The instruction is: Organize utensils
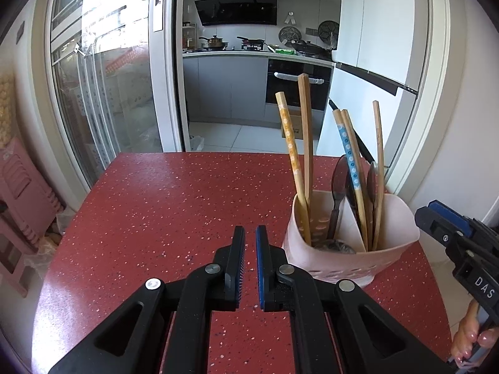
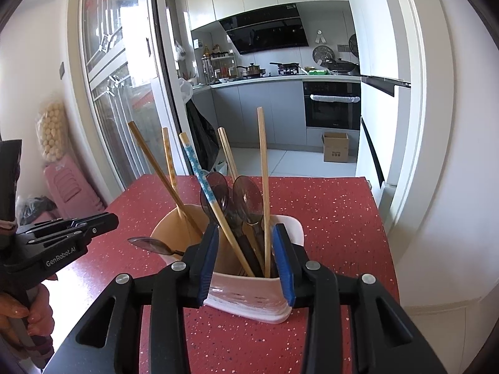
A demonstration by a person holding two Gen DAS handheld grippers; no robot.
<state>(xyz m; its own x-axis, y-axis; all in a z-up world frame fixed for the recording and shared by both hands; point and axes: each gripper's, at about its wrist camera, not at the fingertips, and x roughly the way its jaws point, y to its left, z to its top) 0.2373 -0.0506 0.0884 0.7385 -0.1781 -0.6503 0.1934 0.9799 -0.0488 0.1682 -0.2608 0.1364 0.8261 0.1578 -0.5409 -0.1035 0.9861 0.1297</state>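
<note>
Jaws of left gripper point(image 1: 250, 268) together, empty, low centre over red table point(image 1: 156, 205). Right gripper point(image 2: 246, 265) jaws apart, nothing pinched, straddling pink utensil holder point(image 2: 246, 299) mid-frame, chopsticks point(image 2: 263, 187) and spoons point(image 2: 248, 196) upright inside.

"GenRobot.AI" is showing in white letters along the side of the left tongs point(image 2: 103, 221), clear in the right wrist view. In the left wrist view, "DAS" is reading on the body of the right tongs point(image 1: 436, 218). Cabinet decals and box print are staying illegible.
</note>
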